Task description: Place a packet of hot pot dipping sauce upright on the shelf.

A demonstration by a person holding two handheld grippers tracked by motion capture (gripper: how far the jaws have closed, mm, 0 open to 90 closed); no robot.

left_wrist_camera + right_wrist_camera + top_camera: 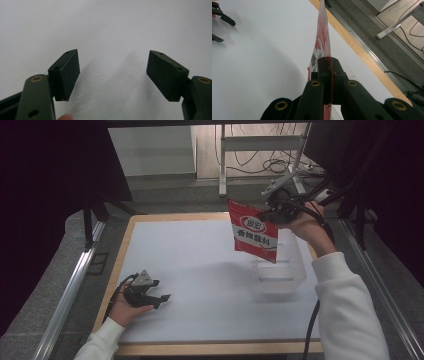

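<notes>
The bench (200,270) is a white, matte sheet framed by a pale wooden border, with grey carpet-like floor around it and dark curtains at both sides. Beyond its far edge stand a white metal frame (260,142) and loose black cables (272,166) on a light floor; aluminium rails (70,290) run along the left and right sides.

Near the right edge of the bench, about midway along it, sits a clear plastic container (280,272), box-shaped and open-topped, its walls faint against the white.

Above that container's far side, well off the surface, hangs a flat red and white pouch (254,231) with printed lettering and a glossy foil look. The right tool (272,212) is pressed together on the pouch's top edge; in the right gripper view the thin pouch (323,37) stands edge-on between the closed pads of the tool (329,75).

The left tool (157,297) rests at the near left corner of the bench, its jaws spread wide with nothing between them; in the left gripper view the dark, finely textured pads (68,72) face bare white surface.
</notes>
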